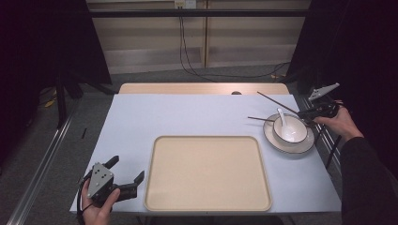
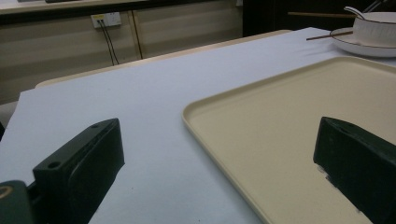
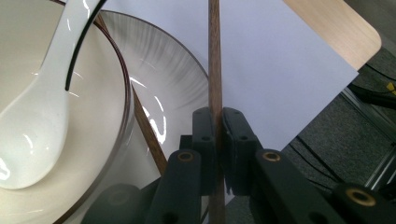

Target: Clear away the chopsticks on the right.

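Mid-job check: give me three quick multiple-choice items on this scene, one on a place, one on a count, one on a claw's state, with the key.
1. Where does the spoon lie?
A. in the bowl
B. on the tray
C. on the bare table

2. How many chopsticks show?
A. one
B. two
C. four

3. How does the right claw stand?
A. wide open
B. shut on a chopstick
C. shut on the spoon

Key:
1 A: the spoon rests inside the bowl on the plate; the tray carries nothing.
2 B: one held chopstick, a second chopstick resting on the plate.
3 B: its pads press the wooden stick between them.
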A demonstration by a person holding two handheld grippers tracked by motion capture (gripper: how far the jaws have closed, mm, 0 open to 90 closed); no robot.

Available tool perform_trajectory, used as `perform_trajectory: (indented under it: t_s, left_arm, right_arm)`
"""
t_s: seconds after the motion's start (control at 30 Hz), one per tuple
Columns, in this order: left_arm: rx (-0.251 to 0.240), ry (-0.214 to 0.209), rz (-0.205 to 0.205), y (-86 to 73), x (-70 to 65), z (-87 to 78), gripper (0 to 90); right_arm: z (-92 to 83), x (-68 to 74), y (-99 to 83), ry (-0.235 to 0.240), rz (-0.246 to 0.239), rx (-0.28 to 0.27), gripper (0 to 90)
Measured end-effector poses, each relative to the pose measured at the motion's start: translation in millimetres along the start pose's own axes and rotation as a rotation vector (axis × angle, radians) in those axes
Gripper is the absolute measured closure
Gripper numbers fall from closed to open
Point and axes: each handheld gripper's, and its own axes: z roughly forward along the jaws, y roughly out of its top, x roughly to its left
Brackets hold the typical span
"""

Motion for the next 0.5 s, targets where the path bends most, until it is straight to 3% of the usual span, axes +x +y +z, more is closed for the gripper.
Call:
perform_trajectory:
  t_s: [0.23, 0.43, 0.5]
  left_arm:
    - [0.004, -0.006, 0.008, -0.1, 0.9, 0.9, 1.7]
    - [-0.003, -0.014, -0.014, -0.6, 3.1, 3.1, 1.5]
    - [-0.002, -0.016, 0.001, 1.1, 4.1, 3.2, 1.5]
  right_arm:
    - [-12.9, 7.0, 0.1, -0.028, 0.032, -0.039, 84.5]
    - [-37.8, 14.3, -0.9, -0.026, 0.113, -0.096, 84.5]
    - [-45.8, 18.1, -2.5, -0.040, 0.144, -0.110, 84.6]
